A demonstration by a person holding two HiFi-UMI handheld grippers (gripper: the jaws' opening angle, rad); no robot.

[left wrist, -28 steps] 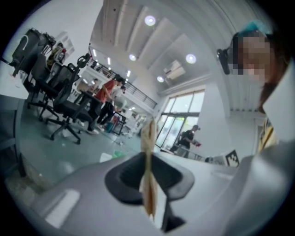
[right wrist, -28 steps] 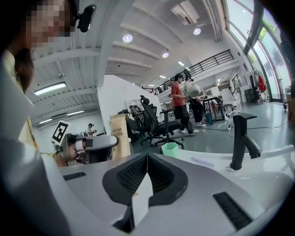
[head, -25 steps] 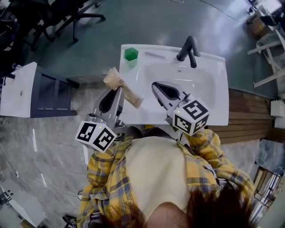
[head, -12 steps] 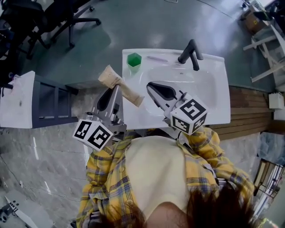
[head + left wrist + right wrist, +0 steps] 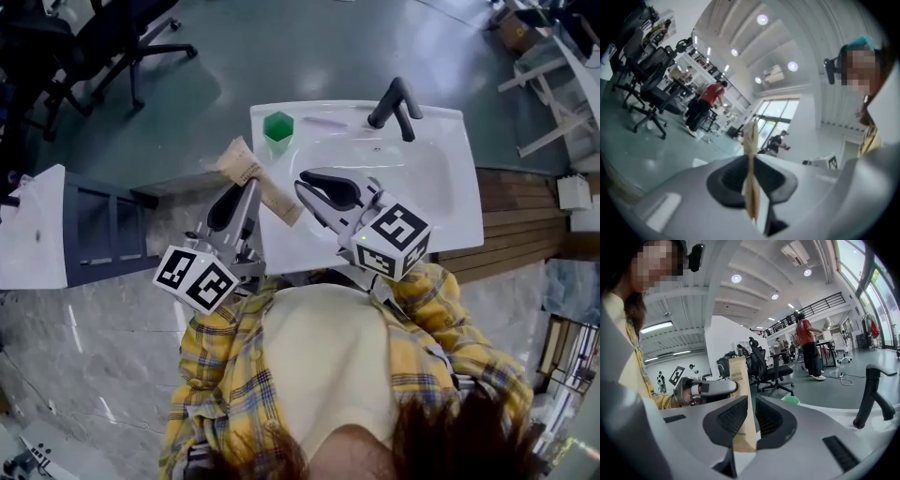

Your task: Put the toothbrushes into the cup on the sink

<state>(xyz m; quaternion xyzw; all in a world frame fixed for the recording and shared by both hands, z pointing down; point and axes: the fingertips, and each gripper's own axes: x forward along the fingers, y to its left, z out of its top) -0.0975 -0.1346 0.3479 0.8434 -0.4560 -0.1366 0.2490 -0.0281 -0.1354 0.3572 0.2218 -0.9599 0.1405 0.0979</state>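
Note:
A tan cardboard toothbrush box (image 5: 261, 180) hangs tilted over the left edge of the white sink (image 5: 441, 202). My left gripper (image 5: 247, 187) is shut on its middle; in the left gripper view the box (image 5: 751, 154) shows edge-on between the pads. My right gripper (image 5: 300, 186) is shut on the box's lower end, and in the right gripper view the box (image 5: 740, 394) stands between its dark pads. The green cup (image 5: 277, 126) sits at the sink's back left corner. A pale toothbrush (image 5: 326, 121) lies on the back rim beside it.
A black faucet (image 5: 395, 103) rises at the back of the basin. A grey shelf unit (image 5: 103, 230) stands left of the sink, and office chairs (image 5: 112, 47) stand behind it. Wooden boards (image 5: 511, 225) lie to the right.
My right gripper has moved left across the basin to the box's lower end. The left gripper keeps its hold on the box.

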